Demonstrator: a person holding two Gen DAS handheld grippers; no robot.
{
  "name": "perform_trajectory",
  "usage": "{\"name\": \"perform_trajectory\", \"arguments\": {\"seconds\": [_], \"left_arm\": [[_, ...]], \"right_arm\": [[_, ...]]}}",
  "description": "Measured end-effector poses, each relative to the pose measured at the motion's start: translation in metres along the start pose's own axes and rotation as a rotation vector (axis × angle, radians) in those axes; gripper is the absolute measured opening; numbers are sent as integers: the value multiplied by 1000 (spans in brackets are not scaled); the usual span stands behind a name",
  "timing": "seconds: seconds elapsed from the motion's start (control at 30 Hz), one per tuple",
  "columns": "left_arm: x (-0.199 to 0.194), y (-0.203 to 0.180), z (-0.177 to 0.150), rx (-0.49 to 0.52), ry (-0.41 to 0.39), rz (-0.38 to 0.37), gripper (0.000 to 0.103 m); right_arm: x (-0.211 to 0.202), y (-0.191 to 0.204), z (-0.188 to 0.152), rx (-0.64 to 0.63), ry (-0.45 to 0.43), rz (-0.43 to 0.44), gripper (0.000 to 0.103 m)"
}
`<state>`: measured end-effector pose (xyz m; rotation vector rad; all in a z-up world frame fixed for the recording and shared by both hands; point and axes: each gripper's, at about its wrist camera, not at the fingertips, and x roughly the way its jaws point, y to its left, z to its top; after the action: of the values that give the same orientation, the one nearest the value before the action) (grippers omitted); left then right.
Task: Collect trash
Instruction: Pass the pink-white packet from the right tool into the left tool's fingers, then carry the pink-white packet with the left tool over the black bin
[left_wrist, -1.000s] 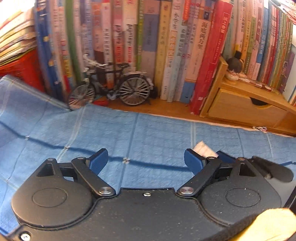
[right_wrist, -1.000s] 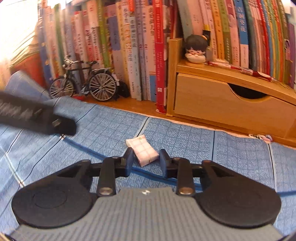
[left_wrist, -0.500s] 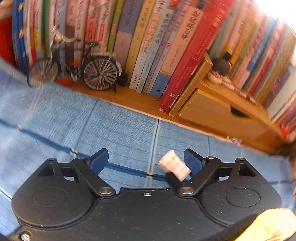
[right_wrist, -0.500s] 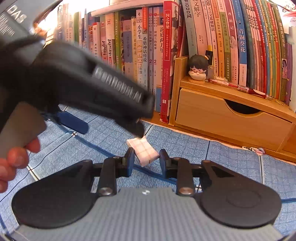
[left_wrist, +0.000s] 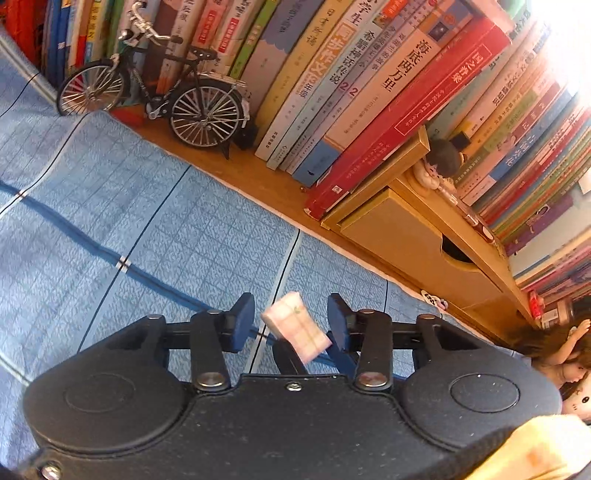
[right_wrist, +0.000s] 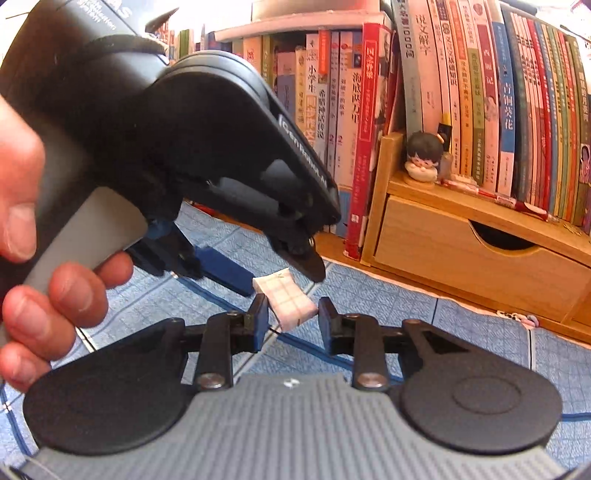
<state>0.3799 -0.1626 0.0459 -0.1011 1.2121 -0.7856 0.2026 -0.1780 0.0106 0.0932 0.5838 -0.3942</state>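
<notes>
A small pale pink checked packet (right_wrist: 286, 301) hangs just above the blue checked cloth (left_wrist: 110, 221). My right gripper (right_wrist: 293, 321) is shut on it, a pad on each side. In the left wrist view the same packet (left_wrist: 295, 325) lies tilted between the blue pads of my left gripper (left_wrist: 291, 321). Those jaws are closing and a narrow gap still shows at the left pad. The right gripper's dark fingers (left_wrist: 290, 356) show under the packet there. A person's hand (right_wrist: 55, 291) holds the left gripper's handle.
A row of upright books (right_wrist: 480, 92) lines the back. A model bicycle (left_wrist: 155, 99) stands on the wooden ledge at left. A wooden drawer box (right_wrist: 461, 251) carries a small figurine (right_wrist: 423, 158) and a red pen (right_wrist: 495, 194). A doll (left_wrist: 565, 362) lies at far right.
My left gripper rolled and swung over to the packet, and its jaws narrowed from wide open to close around it. The right gripper kept its hold and rose slightly.
</notes>
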Motion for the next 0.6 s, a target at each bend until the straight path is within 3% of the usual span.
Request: {"name": "perform_trajectory", "arguments": {"seconds": [0.3, 0.6], "left_arm": [[-23, 9, -7, -29, -52, -10, 26], [-61, 17, -19, -42, -115, 10, 26]], "right_arm": [[-12, 12, 4, -48, -20, 35, 33], [-31, 30, 8, -94, -40, 84, 32]]}}
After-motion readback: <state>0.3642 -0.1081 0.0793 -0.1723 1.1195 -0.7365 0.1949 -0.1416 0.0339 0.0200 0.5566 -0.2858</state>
